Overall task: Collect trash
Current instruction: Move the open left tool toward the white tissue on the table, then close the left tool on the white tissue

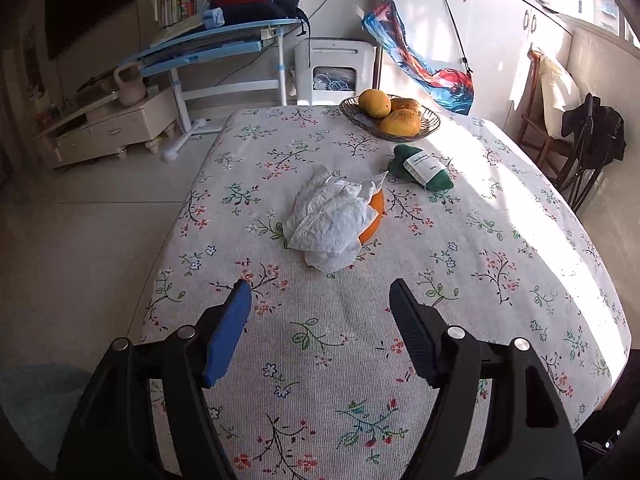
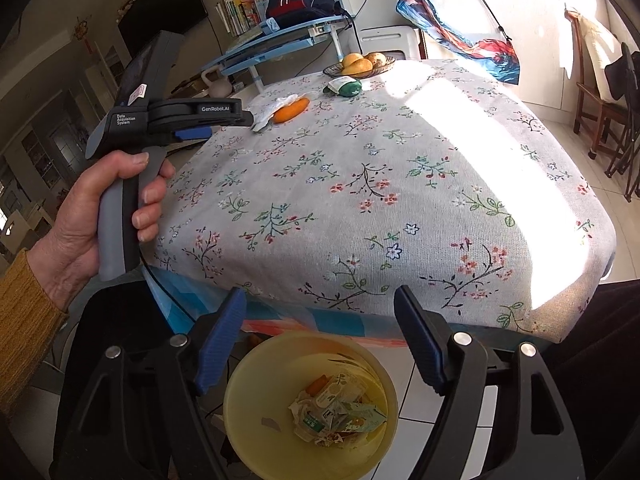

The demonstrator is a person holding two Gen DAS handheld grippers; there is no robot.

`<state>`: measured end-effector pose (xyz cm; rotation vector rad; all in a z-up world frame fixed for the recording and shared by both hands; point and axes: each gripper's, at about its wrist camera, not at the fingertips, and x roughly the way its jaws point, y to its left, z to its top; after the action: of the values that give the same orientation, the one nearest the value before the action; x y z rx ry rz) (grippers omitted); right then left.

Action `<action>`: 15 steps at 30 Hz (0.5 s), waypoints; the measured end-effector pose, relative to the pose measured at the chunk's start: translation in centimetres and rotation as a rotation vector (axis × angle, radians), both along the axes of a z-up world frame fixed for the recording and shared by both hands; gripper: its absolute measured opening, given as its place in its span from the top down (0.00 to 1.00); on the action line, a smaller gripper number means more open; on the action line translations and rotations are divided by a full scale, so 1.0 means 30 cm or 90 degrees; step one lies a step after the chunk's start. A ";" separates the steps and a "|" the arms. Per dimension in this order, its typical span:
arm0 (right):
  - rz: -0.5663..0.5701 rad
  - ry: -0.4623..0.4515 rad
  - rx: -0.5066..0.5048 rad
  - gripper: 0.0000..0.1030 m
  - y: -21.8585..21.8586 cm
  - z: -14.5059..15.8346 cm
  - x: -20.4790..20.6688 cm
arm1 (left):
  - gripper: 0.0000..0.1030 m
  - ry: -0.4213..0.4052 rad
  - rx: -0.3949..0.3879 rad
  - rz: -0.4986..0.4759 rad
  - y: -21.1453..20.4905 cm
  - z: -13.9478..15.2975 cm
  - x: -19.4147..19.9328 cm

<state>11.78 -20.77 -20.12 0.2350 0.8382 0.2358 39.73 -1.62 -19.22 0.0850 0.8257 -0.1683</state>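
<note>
Harsh window glare, dim corners, fisheye warping.

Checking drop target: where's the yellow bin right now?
Right wrist view, bottom centre: the yellow bin stands on the floor below the table's near edge, under the open right gripper.

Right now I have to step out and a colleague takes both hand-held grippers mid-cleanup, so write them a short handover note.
Left hand-held gripper: open, empty, over the table, pointed at the crumpled paper towel.
Right hand-held gripper: open, empty, above the yellow bin on the floor at the table's near edge.
Things: the paper towel lies over an orange piece mid-table; a green packet lies beyond it, near the fruit basket.
Done: the bin already holds wrappers and scraps.
Left: pick up the towel, probably the orange piece under it too; whether the green packet is trash is unclear.
</note>
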 end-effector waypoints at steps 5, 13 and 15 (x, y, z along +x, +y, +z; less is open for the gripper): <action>-0.001 0.010 0.008 0.29 -0.003 -0.011 0.011 | 0.34 0.005 -0.007 -0.008 -0.029 -0.003 0.096; 0.000 0.025 0.019 0.28 -0.009 -0.027 0.027 | 0.84 0.057 -0.033 -0.011 -0.041 -0.049 0.219; -0.001 0.027 0.023 0.28 -0.010 -0.030 0.029 | 0.95 0.060 -0.039 -0.015 -0.037 -0.052 0.220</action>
<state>12.66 -21.06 -21.03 0.2744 0.8759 0.2457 46.34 -2.75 -20.79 0.0293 0.9126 -0.2217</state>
